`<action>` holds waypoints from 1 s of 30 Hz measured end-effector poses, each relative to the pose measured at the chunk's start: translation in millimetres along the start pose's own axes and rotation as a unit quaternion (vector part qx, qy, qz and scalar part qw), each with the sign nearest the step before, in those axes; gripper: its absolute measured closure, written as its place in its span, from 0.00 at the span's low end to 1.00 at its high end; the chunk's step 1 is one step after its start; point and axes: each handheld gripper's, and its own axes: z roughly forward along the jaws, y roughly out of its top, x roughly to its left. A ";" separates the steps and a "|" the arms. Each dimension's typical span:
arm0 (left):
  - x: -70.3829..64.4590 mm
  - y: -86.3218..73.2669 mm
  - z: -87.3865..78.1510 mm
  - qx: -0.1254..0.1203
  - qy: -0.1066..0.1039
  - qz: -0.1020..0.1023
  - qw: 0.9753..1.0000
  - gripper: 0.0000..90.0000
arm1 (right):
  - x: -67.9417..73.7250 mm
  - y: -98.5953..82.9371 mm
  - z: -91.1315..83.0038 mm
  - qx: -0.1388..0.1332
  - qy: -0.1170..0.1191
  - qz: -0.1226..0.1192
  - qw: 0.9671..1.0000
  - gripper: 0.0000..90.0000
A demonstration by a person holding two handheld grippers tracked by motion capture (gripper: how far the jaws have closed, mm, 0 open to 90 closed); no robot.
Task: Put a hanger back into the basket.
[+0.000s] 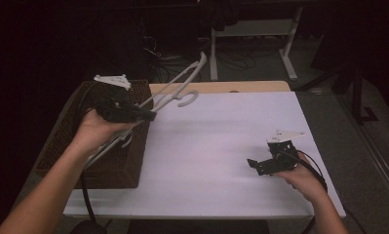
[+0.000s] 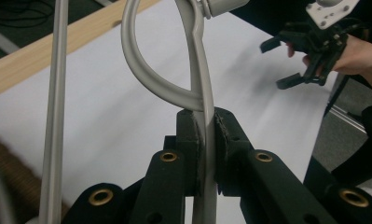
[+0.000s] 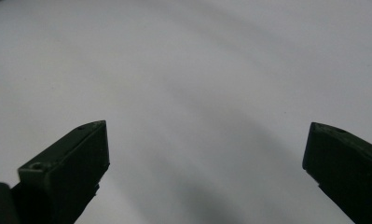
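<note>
Hanger (image 1: 175,90): a pale plastic one, gripped by the left tongs (image 1: 150,115) on the neck just below its hook (image 1: 188,99). In the left gripper view the two jaws are pressed tight on that neck from either side, with the hook's loop (image 2: 146,65) rising straight ahead of them and one straight bar (image 2: 53,116) of the hanger running up along their left. In the high view the hanger slants across the left tongs, one arm reaching up and away beyond the worktop's (image 1: 221,146) far edge, the other passing back under the left hand (image 1: 97,130) above the basket (image 1: 119,161). The dark woven basket sits under and behind the left tongs, at the white worktop's left edge. The right tongs (image 1: 253,163) are well apart from the hanger, low over the bare worktop, jaws spread wide and holding nothing; the right gripper view shows white surface (image 3: 197,93) between them.
</note>
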 end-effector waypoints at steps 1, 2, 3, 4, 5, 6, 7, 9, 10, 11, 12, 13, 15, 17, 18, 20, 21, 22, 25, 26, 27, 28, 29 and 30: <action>4.7 -4.3 -6.4 0.000 0.007 -0.001 1.000 0.91 | 0.1 0.0 0.4 0.002 -0.001 0.000 1.000 0.00; 9.3 -8.9 -12.4 -0.002 0.013 -0.005 1.000 0.91 | -0.2 0.0 0.6 0.002 -0.002 -0.001 1.000 0.00; 13.9 -13.6 -18.7 -0.003 0.020 -0.006 1.000 0.91 | -0.3 0.2 0.8 0.002 -0.002 -0.001 1.000 0.00; 18.4 -18.9 -24.6 -0.005 0.024 -0.007 1.000 0.91 | -0.5 0.4 0.9 0.002 -0.003 -0.001 1.000 0.00; 23.0 -24.4 -30.5 -0.007 0.027 -0.011 1.000 0.91 | -0.7 0.5 1.0 0.002 -0.003 0.000 1.000 0.00; 27.1 -30.1 -35.7 -0.007 0.029 -0.015 0.999 0.91 | -0.9 0.7 1.1 0.001 -0.004 0.000 1.000 0.00; 31.3 -36.0 -40.4 -0.006 0.033 -0.016 0.999 0.91 | -1.1 0.8 1.0 0.001 -0.004 0.000 1.000 0.00; 39.8 -48.4 -48.0 -0.001 0.042 -0.027 0.999 0.91 | -1.5 0.9 1.0 0.001 -0.005 0.000 1.000 0.00; 44.2 -54.9 -50.7 0.000 0.046 -0.031 0.998 0.91 | -1.8 0.9 1.0 0.001 -0.005 0.001 1.000 0.00; 49.0 -61.7 -53.3 0.002 0.048 -0.036 0.998 0.91 | -2.2 0.9 1.1 0.001 -0.006 0.001 1.000 0.00; 53.3 -68.5 -55.2 0.001 0.050 -0.045 0.998 0.91 | -2.4 0.9 1.2 0.002 -0.006 0.003 1.000 0.00; 57.7 -75.2 -56.8 0.001 0.050 -0.050 0.997 0.91 | -2.5 0.8 1.2 0.002 -0.006 0.004 1.000 0.00; 65.5 -87.6 -59.2 0.001 0.052 -0.061 0.997 0.91 | -3.0 0.6 1.6 0.003 -0.007 0.003 1.000 0.00; 72.5 -98.5 -61.4 0.005 0.054 -0.071 0.996 0.91 | -3.5 0.5 2.0 0.004 -0.008 0.003 1.000 0.00; 75.6 -103.3 -62.2 0.009 0.054 -0.074 0.996 0.91 | -3.9 0.4 2.2 0.004 -0.008 0.003 1.000 0.00; 80.4 -111.4 -63.0 0.016 0.055 -0.080 0.995 0.91 | -4.2 0.4 2.3 0.004 -0.009 0.007 1.000 0.00; 82.3 -114.8 -63.1 0.020 0.056 -0.083 0.995 0.91 | -4.3 0.6 2.2 0.004 -0.009 0.006 1.000 0.00; 84.0 -117.8 -62.6 0.024 0.055 -0.087 0.994 0.91 | -4.5 0.7 2.2 0.004 -0.009 0.005 1.000 0.00; 87.1 -124.0 -61.8 0.028 0.050 -0.091 0.994 0.91 | -5.0 1.0 2.0 0.003 -0.010 0.006 1.000 0.00; 87.7 -125.2 -61.8 0.029 0.048 -0.092 0.994 0.91 | -5.1 0.9 1.9 0.003 -0.010 0.007 1.000 0.00; 87.7 -126.2 -61.7 0.032 0.048 -0.094 0.994 0.91 | -5.4 0.8 1.9 0.004 -0.011 0.007 1.000 0.00; 87.9 -127.1 -61.5 0.037 0.048 -0.095 0.994 0.91 | -5.6 0.6 1.7 0.004 -0.012 0.007 1.000 0.00; 87.9 -127.9 -60.7 0.043 0.050 -0.094 0.993 0.91 | -5.8 0.4 1.6 0.004 -0.012 0.007 1.000 0.00; 88.2 -128.7 -59.4 0.047 0.052 -0.093 0.993 0.91 | -6.0 0.2 1.5 0.004 -0.012 0.007 1.000 0.00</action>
